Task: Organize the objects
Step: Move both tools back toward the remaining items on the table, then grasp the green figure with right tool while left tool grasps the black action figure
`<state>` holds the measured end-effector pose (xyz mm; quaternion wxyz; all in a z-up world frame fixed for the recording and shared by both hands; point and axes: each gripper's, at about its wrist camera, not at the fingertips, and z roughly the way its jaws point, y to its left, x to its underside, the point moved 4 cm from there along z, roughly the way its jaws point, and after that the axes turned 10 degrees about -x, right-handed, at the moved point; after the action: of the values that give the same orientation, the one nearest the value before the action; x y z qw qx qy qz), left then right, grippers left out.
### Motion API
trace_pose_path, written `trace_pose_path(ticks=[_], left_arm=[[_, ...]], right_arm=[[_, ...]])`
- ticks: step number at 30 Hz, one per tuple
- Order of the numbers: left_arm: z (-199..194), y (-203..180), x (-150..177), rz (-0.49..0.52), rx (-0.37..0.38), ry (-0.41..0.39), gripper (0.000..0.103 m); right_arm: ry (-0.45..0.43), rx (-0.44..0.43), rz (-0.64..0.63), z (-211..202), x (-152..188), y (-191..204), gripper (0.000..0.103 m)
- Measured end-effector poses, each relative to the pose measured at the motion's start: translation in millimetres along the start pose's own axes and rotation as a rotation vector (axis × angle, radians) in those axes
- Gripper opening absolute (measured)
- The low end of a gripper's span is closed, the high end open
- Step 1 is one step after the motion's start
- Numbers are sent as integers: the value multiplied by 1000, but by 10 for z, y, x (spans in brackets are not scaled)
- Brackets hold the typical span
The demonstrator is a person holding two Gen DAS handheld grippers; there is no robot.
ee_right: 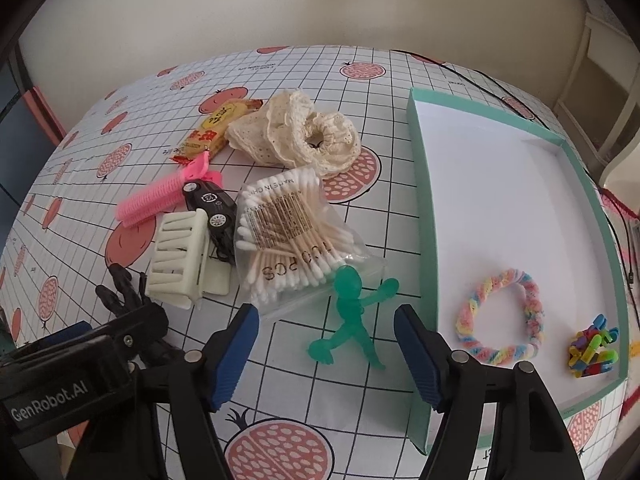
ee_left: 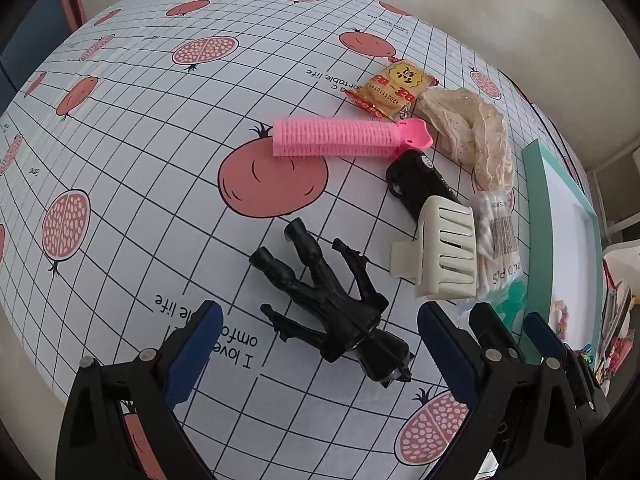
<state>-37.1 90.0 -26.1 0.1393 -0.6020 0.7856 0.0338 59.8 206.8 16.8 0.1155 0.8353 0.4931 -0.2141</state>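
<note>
Both tools over the bench (ee_left: 132, 128), seen along their fingers. My left hand-held gripper (ee_left: 320, 344) stands with its jaws spread wide and empty, straddling the black action figure (ee_left: 332, 304), which lies flat on the patterned cloth. My right hand-held gripper (ee_right: 326, 344) is likewise spread and empty, bracketing the green translucent figure (ee_right: 352, 312); this lies at 6 o'clock of the clutter, its upper arm touching the bag of cotton swabs (ee_right: 288, 236). At 3 o'clock stands the teal tray (ee_right: 420, 208), already holding a pastel twisted ring (ee_right: 500, 316) and a bundle of coloured clips (ee_right: 592, 348). The remaining clutter sits at 12 o'clock of the figures: cream claw clip (ee_right: 180, 260), black toy car (ee_right: 212, 208), pink hair roller (ee_right: 152, 200), snack packet (ee_right: 216, 128), lace scrunchie (ee_right: 300, 132). Risks, as I judge them: the green figure is thin and flat, so closing fingers may skate over it or pinch the swab bag's edge and drag the bag along; the two tools are close together and could collide; the black figure's splayed limbs may twist out of a narrow grip.
</note>
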Motion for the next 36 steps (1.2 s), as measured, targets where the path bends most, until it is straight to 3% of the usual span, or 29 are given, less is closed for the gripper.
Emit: trace_pose_path(ticks=[8,18,22,24,26,27,36], left_arm=[[99,18,20,-1,-13,42,97],[115,36,21,26,-44,35,97],[103,60,23,26,-38,36,95],[80,69,18,35,-40,27,87],[60,72,18,62,-82,14,69],[58,65,22,83,-107,7,68],[53,66,23,112,-96,5,67]], right_arm=[[26,18,-15,98,18,9,70],[33,29,-29,132,3,24,69],[30,27,-40,113,-14,46,50],[33,24,-43,112,-17,53,43],[33,24,-19,101,-28,15,34],[31,15,-2,95,-31,-8,33],[30,-10,39,75,-50,-66,26]])
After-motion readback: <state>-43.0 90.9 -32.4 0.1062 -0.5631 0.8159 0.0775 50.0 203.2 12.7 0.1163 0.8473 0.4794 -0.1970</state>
